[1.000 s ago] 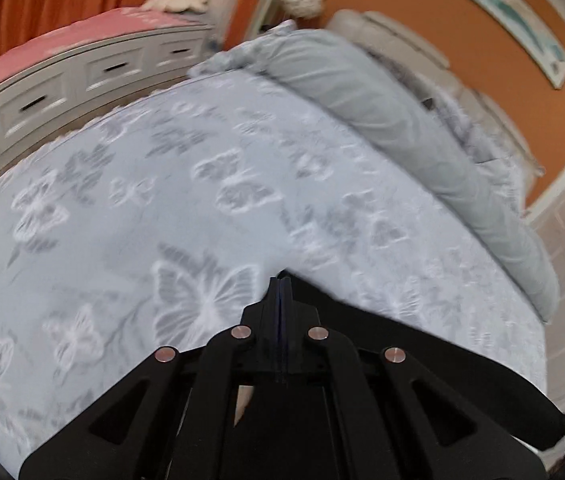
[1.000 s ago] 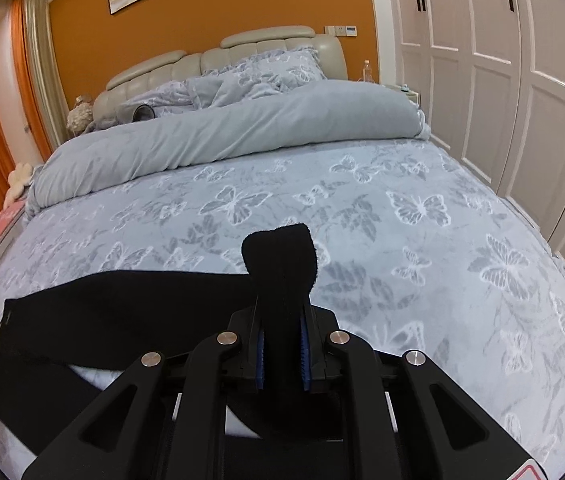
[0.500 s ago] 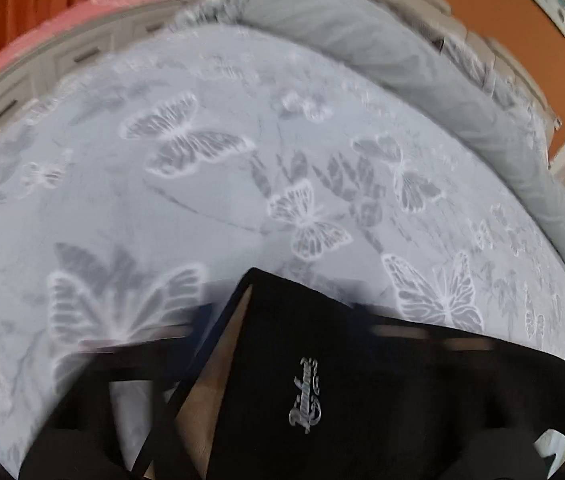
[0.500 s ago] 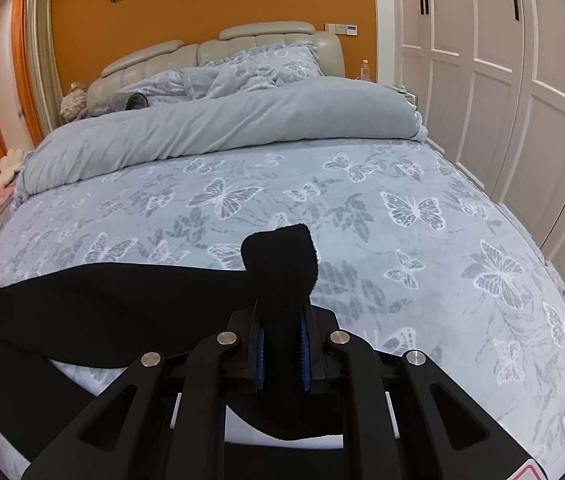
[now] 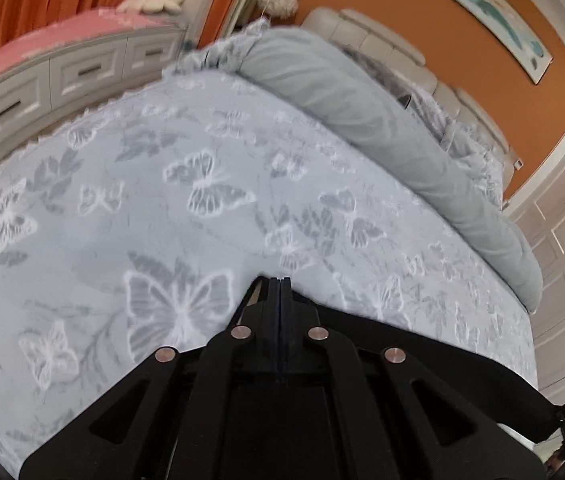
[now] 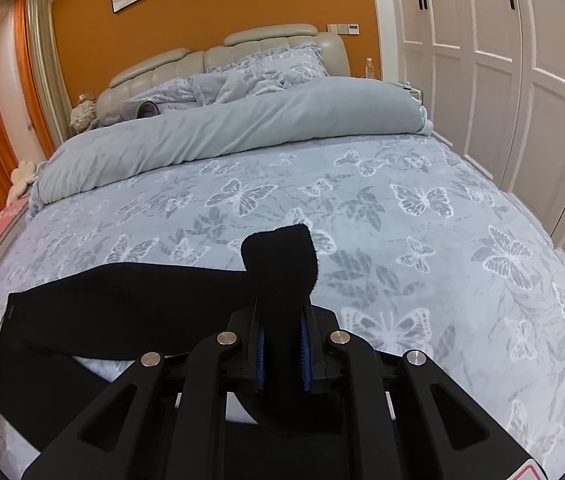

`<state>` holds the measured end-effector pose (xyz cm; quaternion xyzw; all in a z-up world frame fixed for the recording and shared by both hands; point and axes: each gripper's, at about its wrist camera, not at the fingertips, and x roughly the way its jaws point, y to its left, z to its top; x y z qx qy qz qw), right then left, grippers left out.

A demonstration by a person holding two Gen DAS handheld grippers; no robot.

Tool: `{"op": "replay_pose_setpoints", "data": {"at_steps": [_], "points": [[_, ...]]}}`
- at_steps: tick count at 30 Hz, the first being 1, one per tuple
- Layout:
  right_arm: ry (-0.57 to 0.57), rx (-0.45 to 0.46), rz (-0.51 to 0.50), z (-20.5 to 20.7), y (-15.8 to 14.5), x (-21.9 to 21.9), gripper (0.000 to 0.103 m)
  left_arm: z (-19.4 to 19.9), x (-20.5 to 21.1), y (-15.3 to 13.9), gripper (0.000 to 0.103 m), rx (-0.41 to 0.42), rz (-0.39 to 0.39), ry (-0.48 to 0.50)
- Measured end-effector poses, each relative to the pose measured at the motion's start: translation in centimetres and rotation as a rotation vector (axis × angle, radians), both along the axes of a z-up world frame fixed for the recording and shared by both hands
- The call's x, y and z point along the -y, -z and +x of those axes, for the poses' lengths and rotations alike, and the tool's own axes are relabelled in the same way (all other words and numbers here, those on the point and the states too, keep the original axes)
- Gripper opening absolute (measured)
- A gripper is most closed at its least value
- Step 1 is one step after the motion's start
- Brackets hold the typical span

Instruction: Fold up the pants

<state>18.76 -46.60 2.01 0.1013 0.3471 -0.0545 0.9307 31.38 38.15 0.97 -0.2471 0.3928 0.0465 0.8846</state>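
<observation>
The black pants [image 6: 114, 300] lie across the foot end of the bed [image 6: 422, 264], well short of the rolled duvet [image 6: 242, 128], and we take that duvet as our marker throughout. Their long axis runs roughly parallel to the duvet, stretched from one gripper toward the other. Our right gripper [image 6: 281, 354] is clamped on a thick bunch of the fabric, a rounded tab of it poking out past the blue pads toward the duvet; from there the cloth trails off to the left side of that view. Our left gripper [image 5: 279, 300] has its fingers pressed together, and black cloth spreads out just under and to the right of them, but we cannot tell whether any of it is pinched between them. The pants look soft, matte and knitted, limp enough to sag between holds. We judge the fold turns on carrying one end along that axis onto the other. The bedspread is plush grey with pale butterflies.
</observation>
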Motion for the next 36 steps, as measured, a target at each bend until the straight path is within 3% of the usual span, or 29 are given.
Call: {"op": "replay_pose_setpoints", "data": {"at_steps": [1,2,3,5,6,12,13,15,16,18,21,23,25,27,30,32,36], "points": [[-0.002,-0.003,0.002,-0.1,0.0,-0.1,0.011,0.5,0.1,1.1,0.007,-0.057,0.002,-0.014],[-0.008,-0.007,0.001,-0.2,0.1,-0.3,0.011,1.0,0.4,2.0,0.021,-0.089,0.004,-0.015],[-0.01,-0.009,-0.001,-0.2,0.1,-0.4,0.011,1.3,0.6,2.7,0.049,-0.106,0.003,-0.009],[-0.011,-0.013,-0.005,0.0,0.2,-0.5,0.011,2.7,1.5,4.8,0.082,-0.131,0.031,-0.002],[-0.013,-0.017,-0.015,0.2,0.3,-0.5,0.011,2.8,1.8,5.4,0.082,-0.129,0.056,-0.008],[0.012,-0.024,-0.027,1.4,1.3,0.5,0.011,8.0,3.1,9.5,0.078,-0.167,0.07,0.075],[0.018,-0.026,-0.029,1.5,1.5,0.6,0.011,9.0,3.4,10.2,0.071,-0.178,0.059,0.096],[0.027,-0.032,-0.037,1.7,1.7,0.7,0.012,10.3,3.8,11.4,0.021,-0.225,0.056,0.104],[0.032,-0.032,-0.041,1.8,1.8,0.7,0.012,10.6,3.8,11.7,0.021,-0.236,0.077,0.086],[0.04,-0.032,-0.041,1.8,1.9,0.7,0.012,9.9,3.8,11.1,0.009,-0.186,0.073,0.091],[0.032,-0.021,-0.032,1.5,1.7,0.7,0.012,5.8,2.9,7.6,0.008,-0.027,0.008,0.079],[0.014,0.001,-0.023,0.8,1.1,0.6,0.012,0.7,2.0,4.0,0.008,0.082,-0.062,0.113],[-0.007,0.021,-0.022,-0.5,0.3,0.7,0.012,-3.9,1.7,1.3,0.008,0.154,-0.087,0.151],[-0.027,0.037,-0.019,-2.2,-0.2,1.1,0.012,-9.9,2.1,-1.1,0.008,0.204,-0.063,0.195],[-0.046,0.029,-0.017,-5.6,0.9,2.5,0.013,-15.9,2.6,-0.7,0.009,0.176,-0.051,0.211],[-0.053,-0.011,-0.017,-8.1,3.2,3.7,0.015,-20.0,2.5,2.1,0.009,0.096,-0.068,0.196],[-0.019,-0.151,-0.021,-12.2,9.4,6.0,0.03,-24.3,2.0,8.6,0.013,-0.093,-0.061,0.106]]}}
